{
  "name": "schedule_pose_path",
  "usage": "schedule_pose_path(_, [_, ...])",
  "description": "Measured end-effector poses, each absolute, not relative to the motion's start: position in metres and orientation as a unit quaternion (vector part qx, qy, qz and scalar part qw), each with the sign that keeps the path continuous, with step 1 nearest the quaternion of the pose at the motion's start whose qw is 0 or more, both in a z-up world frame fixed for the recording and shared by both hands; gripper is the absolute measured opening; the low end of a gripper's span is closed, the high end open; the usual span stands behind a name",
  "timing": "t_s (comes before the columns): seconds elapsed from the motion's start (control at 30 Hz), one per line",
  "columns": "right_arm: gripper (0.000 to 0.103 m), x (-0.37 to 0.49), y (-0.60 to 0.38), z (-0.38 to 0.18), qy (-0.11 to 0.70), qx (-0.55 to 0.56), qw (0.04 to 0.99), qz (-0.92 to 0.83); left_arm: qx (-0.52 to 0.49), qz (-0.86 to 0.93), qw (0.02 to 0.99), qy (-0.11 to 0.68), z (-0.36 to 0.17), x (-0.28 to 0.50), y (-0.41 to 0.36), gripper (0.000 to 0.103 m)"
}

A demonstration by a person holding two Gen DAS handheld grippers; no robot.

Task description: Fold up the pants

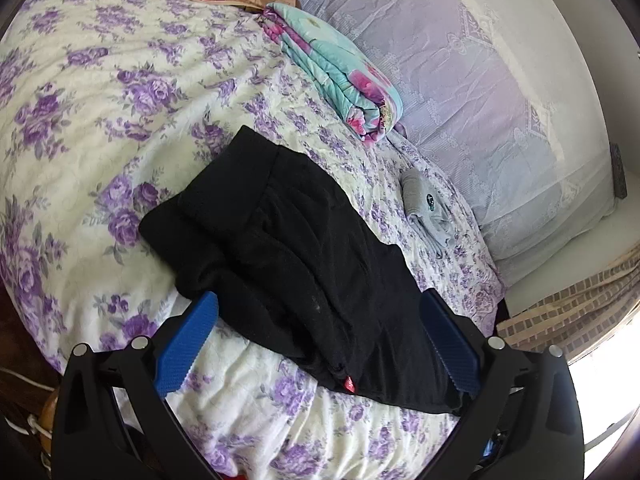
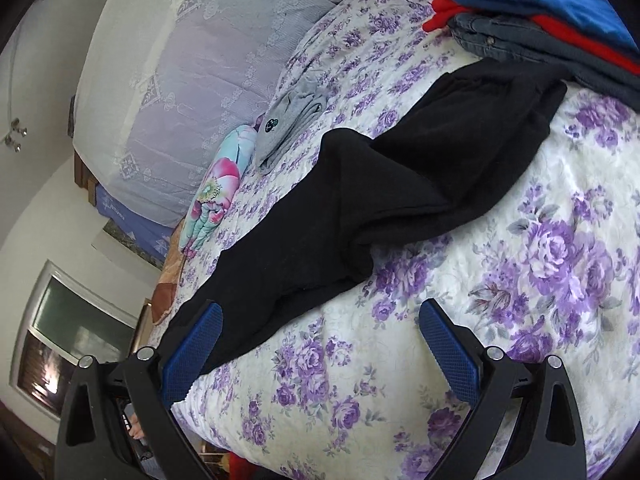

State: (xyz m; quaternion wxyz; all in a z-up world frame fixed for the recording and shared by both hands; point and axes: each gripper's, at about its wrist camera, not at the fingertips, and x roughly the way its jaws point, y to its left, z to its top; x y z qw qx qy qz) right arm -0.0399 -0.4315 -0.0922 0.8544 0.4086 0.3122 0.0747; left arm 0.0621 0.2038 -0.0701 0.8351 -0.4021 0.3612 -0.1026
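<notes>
- Purple-flowered bedding covers the bed (image 1: 120, 92) that fills both views, with a pale lace-draped pillow (image 1: 480, 92) at the upper right of the left view.
- My left gripper (image 1: 318, 308) has its jaws spread wide at the bottom of its frame, holding nothing; the blue pads (image 1: 184, 348) sit either side of the lower part of the pants.
- My right gripper (image 2: 320, 312) also has its jaws apart and empty, low in its frame; the left pad overlaps the dark cloth, the right one is over bare bedspread.
- Black pants (image 1: 288, 248) lie loosely bunched across the middle of the bed, a small red tag (image 1: 349, 384) showing near their lower edge.
- Just beyond them, a grey garment (image 1: 426, 208) lies on the spread, apart from the pants.
- Further up, a folded turquoise-and-pink quilt (image 1: 340, 76) rests beside the pillow.
- At the upper right of the right view, stacked clothes (image 2: 540, 4) in blue, red and denim meet the far end of the pants.
</notes>
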Motion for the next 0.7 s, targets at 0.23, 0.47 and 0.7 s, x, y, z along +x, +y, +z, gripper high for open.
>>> schedule_pose_path(0.23, [0.099, -0.020, -0.436, -0.094, 0.327, 0.418, 0.845, 0.072, -0.371, -0.083, 0.837, 0.394, -0.080, 0.073, 0.184, 0.098])
schedule_pose_path(0.47, [0.099, 0.001, -0.461, -0.100, 0.322, 0.488, 0.808, 0.077, -0.334, -0.058, 0.846, 0.411, -0.090, 0.109, 0.170, 0.098])
schedule_pose_path(0.7, [0.099, 0.028, -0.486, -0.103, 0.306, 0.536, 0.783, 0.072, -0.322, -0.035, 0.853, 0.409, -0.092, 0.133, 0.172, 0.098])
